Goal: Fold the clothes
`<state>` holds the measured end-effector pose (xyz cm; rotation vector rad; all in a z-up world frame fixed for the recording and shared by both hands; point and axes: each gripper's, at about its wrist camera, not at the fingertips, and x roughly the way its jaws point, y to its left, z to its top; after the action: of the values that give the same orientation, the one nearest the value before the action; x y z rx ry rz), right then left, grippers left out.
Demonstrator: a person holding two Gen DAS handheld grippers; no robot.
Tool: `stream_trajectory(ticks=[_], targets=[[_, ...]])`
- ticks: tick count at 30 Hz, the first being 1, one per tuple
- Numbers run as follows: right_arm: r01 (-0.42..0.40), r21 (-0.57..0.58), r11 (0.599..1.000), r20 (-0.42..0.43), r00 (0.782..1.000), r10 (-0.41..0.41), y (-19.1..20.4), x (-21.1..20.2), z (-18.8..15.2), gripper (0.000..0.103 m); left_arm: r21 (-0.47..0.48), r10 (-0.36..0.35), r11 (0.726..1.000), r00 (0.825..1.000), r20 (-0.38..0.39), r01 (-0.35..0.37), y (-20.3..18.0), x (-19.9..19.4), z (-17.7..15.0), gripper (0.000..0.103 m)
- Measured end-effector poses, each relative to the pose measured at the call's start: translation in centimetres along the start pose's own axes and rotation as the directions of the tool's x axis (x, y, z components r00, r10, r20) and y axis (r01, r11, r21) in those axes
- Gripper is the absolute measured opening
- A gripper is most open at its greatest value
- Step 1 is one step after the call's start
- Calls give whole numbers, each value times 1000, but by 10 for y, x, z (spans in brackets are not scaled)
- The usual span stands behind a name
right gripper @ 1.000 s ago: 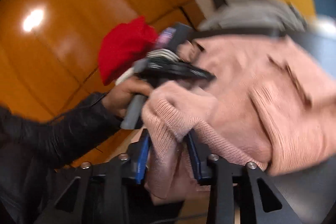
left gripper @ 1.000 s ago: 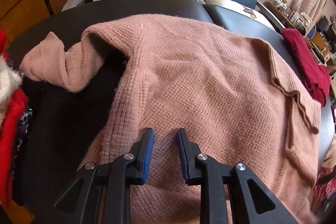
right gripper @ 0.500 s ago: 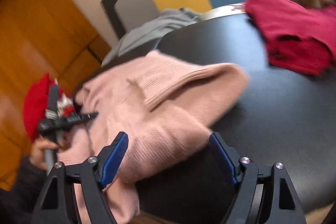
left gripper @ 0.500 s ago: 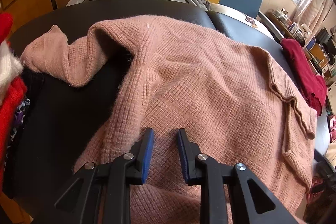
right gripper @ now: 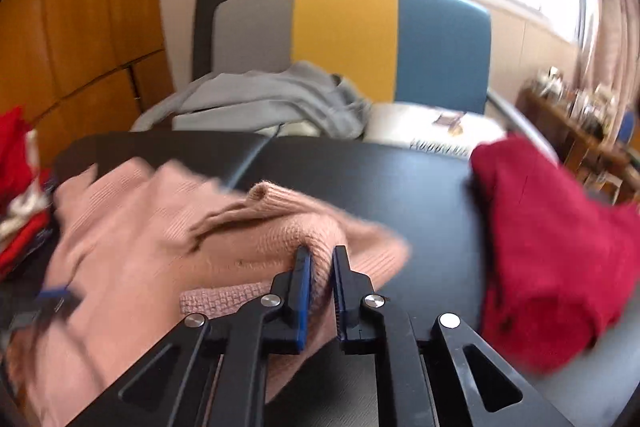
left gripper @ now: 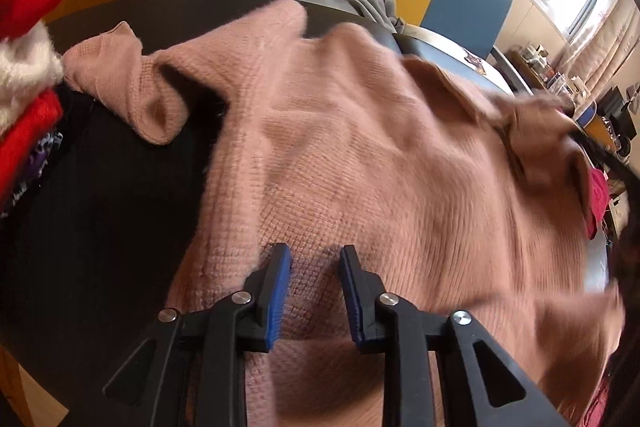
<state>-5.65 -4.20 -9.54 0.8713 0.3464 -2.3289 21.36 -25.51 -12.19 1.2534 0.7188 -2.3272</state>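
Right wrist view: pinching a ribbed fold of the pink sweater (right gripper: 168, 247) with the right gripper (right gripper: 319, 255), jaws nearly together and clamped on the knit. Sprawling across the black table (right gripper: 380, 179), sweater-wise, just beside a dark red garment (right gripper: 560, 267). Hovering over the sweater's lower body (left gripper: 380, 167) with the left gripper (left gripper: 314, 259), jaws apart, gripping nothing as far as visible. Lying behind on the chair: grey clothing (right gripper: 264, 103).
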Motion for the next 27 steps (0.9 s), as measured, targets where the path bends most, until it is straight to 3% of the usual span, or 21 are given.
stream_trajectory(ticks=[3,5,7,9,11,12,14,16,17,19,22,23,24,27], targets=[[35,-1,999,-18,999,-35,-15,29,30,7,32,31,999,999,9,-32,-12,0,-5,31],[-22,96,995,-52,998,27,-27,54,43,8,58,60,996,998,20,-61,-20,1,-8,32],[-79,182,980,-60,994,91,-37,60,43,11,53,45,998,999,13,-46,-20,2,-6,32],[-135,234,963,-27,989,145,-41,48,35,23,47,31,998,1000,7,-31,-19,3,-4,32],[-225,289,931,25,973,228,-41,24,12,63,42,16,999,1000,1,-16,-18,4,-2,32],[-262,301,917,38,964,264,-41,11,-2,68,39,8,999,1000,-2,-8,-18,4,-1,33],[-329,311,892,46,942,332,-41,-16,-33,69,33,-6,999,1000,-7,7,-17,5,2,34],[-356,316,879,-10,926,378,-37,-34,-65,69,28,-21,999,1000,-13,21,-17,7,4,35],[-388,311,868,-38,907,419,-30,-39,-78,69,25,-27,999,999,-17,27,-17,7,5,36],[-548,299,781,-84,800,594,-4,-52,-106,65,32,2,999,999,-38,-1,-23,11,8,37],[-776,190,601,-178,575,799,61,-84,-122,64,42,44,998,997,-69,-41,-33,17,13,37],[-805,119,581,-237,545,804,82,-95,-124,63,37,43,998,997,-70,-41,-32,16,13,37],[-816,68,574,-299,532,792,99,-104,-127,63,33,43,999,997,-70,-41,-32,15,12,38],[-802,128,583,-383,502,775,108,-104,-143,63,54,44,998,996,-75,-40,-33,13,11,39]])
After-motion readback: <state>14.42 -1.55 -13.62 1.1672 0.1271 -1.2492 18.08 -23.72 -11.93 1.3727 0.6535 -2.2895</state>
